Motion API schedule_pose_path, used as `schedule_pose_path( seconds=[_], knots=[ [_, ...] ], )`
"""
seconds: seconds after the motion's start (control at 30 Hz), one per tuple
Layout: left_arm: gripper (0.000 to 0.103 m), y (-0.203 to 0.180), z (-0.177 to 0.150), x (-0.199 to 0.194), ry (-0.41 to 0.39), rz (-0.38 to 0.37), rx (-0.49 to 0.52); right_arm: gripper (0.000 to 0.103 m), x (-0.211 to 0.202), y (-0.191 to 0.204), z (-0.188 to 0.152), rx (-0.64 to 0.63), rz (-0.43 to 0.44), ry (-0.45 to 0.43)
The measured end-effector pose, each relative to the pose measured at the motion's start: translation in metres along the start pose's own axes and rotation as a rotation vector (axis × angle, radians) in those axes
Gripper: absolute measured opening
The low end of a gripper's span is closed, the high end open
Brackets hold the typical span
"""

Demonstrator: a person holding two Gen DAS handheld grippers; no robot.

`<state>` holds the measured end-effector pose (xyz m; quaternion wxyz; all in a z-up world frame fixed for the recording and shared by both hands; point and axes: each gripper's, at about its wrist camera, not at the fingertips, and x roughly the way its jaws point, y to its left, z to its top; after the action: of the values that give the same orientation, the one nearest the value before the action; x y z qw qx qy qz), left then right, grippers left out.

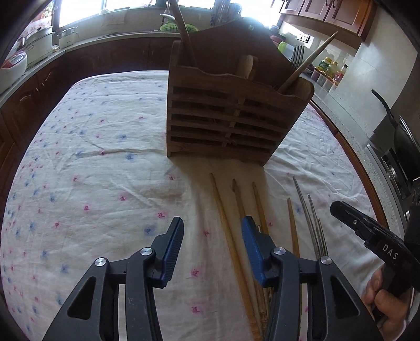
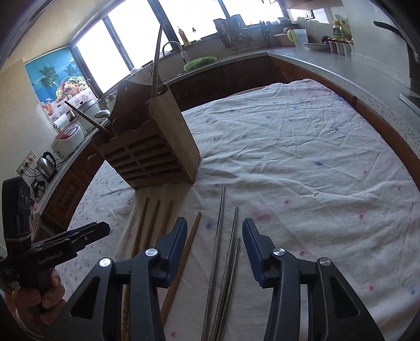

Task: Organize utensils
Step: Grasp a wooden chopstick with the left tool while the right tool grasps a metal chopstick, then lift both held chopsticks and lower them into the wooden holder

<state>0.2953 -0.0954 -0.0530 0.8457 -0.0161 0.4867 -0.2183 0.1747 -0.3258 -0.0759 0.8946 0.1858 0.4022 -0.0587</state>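
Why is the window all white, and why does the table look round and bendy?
Right wrist view: sunlight overexposes the window, so it goes blank white. Left wrist view: same glare behind the rack, leaving its back dark. Both views: the fisheye lens curves the tablecloth edges.

I'm in a home kitchen: counter point(image 2: 302, 56) wrapping round, sink tap point(image 2: 173, 47), rice cooker point(image 2: 68, 141), kettle point(image 2: 46, 164), dark wood cabinets point(image 1: 333, 10), sunlit window point(image 2: 126, 47).

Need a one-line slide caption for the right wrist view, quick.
Right gripper open above metal chopsticks on the floral tablecloth, wooden chopsticks and wooden utensil holder alongside.
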Motion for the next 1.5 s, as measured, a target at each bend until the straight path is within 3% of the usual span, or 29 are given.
schedule_pose_path(
  seconds=[0.4,0.53,0.6,0.7,0.8,1.13,1.5],
  knots=[
    [0.034,-0.011,0.029,0.066,0.080,0.016,0.048,0.024,0.073,0.006,0.023,-0.071,-0.044,0.120],
    [0.031,-0.024,0.025,0.071,0.039,0.084,0.129,0.021,0.081,0.012,0.026,-0.137,-0.084,0.114],
    [0.028,-0.032,0.020,0.074,0.025,0.116,0.173,0.013,0.083,0.017,0.024,-0.184,-0.127,0.106],
    [0.008,-0.031,0.019,0.076,0.021,0.111,0.167,0.007,0.083,0.021,0.021,-0.219,-0.158,0.092],
    [0.004,-0.026,0.019,0.073,0.033,0.077,0.142,0.006,0.082,0.018,0.022,-0.188,-0.145,0.090],
    [0.004,-0.004,0.005,0.017,-0.036,-0.037,0.055,0.004,0.042,0.010,0.023,-0.035,0.013,0.040],
    [0.004,0.029,-0.013,-0.085,-0.182,-0.103,-0.021,0.004,-0.041,0.024,0.032,-0.025,0.071,-0.112]
  ],
)
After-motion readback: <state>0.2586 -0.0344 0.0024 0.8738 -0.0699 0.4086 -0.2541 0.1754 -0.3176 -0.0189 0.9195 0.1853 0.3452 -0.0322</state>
